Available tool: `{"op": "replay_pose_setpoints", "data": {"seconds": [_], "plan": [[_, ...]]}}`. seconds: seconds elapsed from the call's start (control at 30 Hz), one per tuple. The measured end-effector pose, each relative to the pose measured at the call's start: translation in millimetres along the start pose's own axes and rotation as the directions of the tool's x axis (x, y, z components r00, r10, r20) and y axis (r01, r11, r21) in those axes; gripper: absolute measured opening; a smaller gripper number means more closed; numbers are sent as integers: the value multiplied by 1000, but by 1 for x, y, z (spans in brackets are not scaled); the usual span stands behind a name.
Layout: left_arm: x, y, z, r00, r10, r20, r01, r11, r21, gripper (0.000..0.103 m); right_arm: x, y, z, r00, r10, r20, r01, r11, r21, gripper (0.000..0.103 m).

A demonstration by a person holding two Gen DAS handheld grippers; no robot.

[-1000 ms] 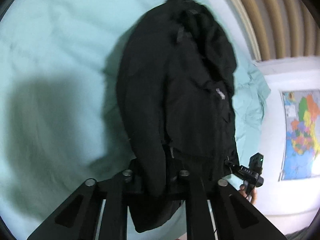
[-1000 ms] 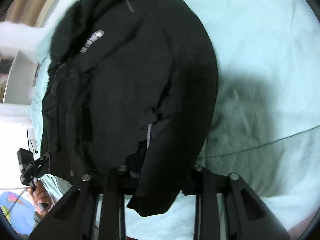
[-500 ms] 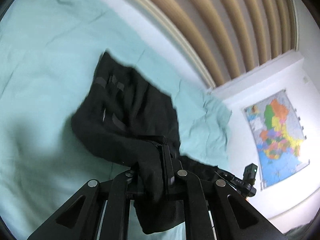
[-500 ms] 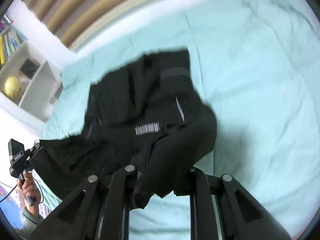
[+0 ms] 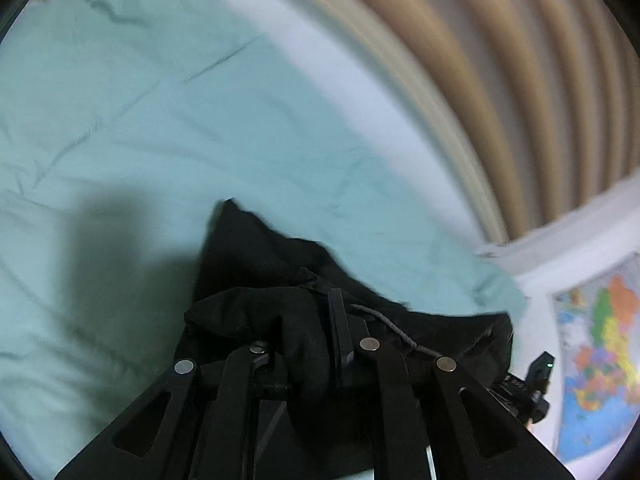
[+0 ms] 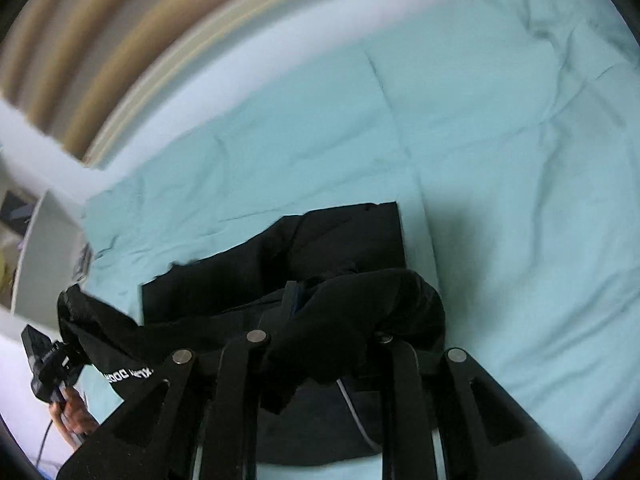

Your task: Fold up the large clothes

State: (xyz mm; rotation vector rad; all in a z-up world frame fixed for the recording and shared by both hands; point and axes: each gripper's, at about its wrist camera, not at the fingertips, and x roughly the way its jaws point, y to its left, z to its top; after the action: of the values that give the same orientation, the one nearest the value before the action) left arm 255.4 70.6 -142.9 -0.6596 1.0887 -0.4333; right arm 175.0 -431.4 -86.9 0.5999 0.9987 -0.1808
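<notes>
We see a mint-green bedsheet filling most of both views, creased and rumpled. Beyond the sheet's far edge we get a white band, then a curved headboard of padded tan ribs. Right of the headboard, on a white wall, hangs a bright coloured map. In the right wrist view, left of the headboard, stands a white shelf unit.
</notes>
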Motion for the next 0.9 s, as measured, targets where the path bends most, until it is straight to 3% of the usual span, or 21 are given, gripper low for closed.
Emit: {"op": "replay_pose_setpoints", "data": {"seconds": [0.13,0.27,0.4,0.53,0.63,0.7,0.8,0.9], "plan": [[74,33,4,989,87,-117,-94,994,-53,16,96,-18,10,991,-31,-134,39,998,58,25],[104,46,0,986,114,-125,-117,993,-17,17,150,-28,6,981,-23,-193,41,995,88,27],[98,37,4,979,132,-155,-125,991,54,18,151,-27,11,978,-8,-209,27,996,86,28],[70,24,11,977,135,-164,-115,985,125,18,122,-23,15,982,37,-187,-23,997,74,31],[29,15,18,987,42,-157,-19,990,140,21,85,-24,17,986,97,-138,-85,992,91,35],[-3,12,21,983,-82,-164,101,989,112,25,62,-27,17,984,140,-107,-129,986,105,36],[-36,11,23,954,-229,-195,246,967,63,32,35,-28,13,978,194,-73,-185,977,109,37],[-59,6,20,928,-307,-212,329,941,78,55,17,-27,8,973,223,-63,-216,971,107,37]]}}
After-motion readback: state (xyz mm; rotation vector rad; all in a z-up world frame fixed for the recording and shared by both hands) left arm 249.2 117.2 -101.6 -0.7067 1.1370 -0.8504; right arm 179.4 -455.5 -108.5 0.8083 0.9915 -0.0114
